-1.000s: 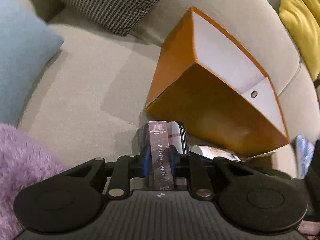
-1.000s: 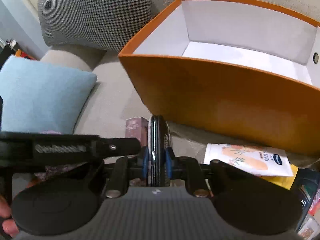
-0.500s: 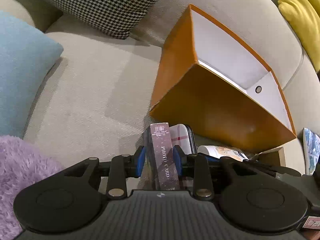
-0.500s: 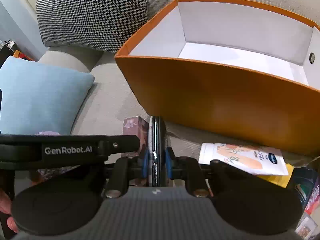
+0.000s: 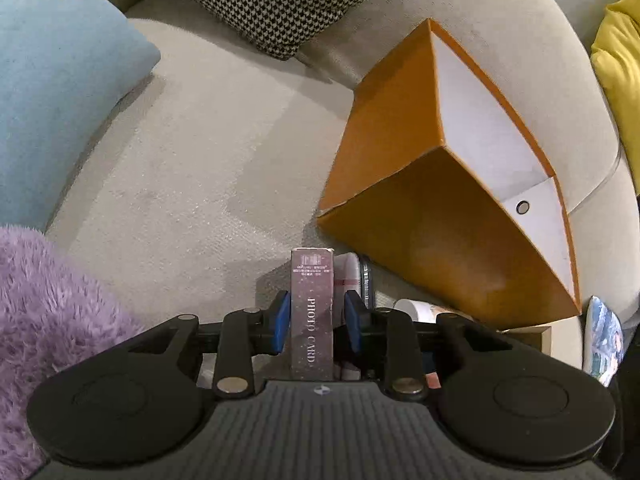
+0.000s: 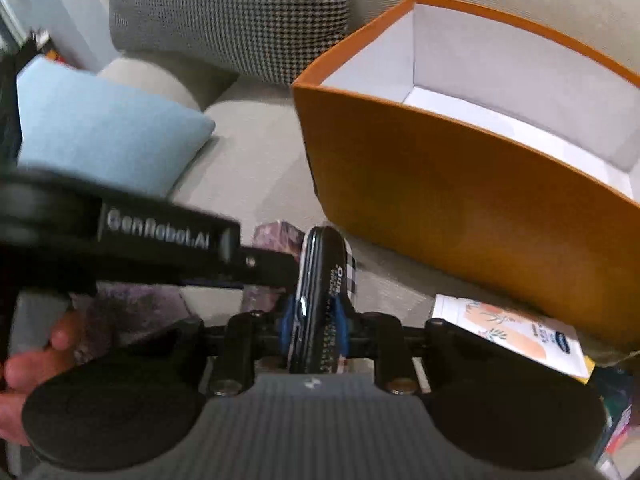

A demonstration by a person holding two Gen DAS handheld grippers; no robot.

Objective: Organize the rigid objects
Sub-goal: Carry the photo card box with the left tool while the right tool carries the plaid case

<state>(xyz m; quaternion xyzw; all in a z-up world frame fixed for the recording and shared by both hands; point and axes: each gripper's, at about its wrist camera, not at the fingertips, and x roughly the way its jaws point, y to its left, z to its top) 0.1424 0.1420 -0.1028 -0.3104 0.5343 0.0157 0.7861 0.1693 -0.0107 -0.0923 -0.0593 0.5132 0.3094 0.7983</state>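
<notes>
Right wrist view smeared by motion, black case (image 6: 320,300) lettering unreadable, yellow cushion (image 5: 620,76) cut by the edge, photo card box (image 5: 312,312) base hidden behind the gripper body

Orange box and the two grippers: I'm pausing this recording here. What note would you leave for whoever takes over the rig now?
Left gripper: jaws just loosened, then closed slightly; pads flank the upright photo card box with gaps, no grip.
Right gripper: jaws just been opening, yet pads look pressed on the dark flat case.
Both items sit side by side on the sofa seat, in front of the orange box.
Done: nothing visible inside the orange box.
Left: box both items, then the sachet beside it.
</notes>
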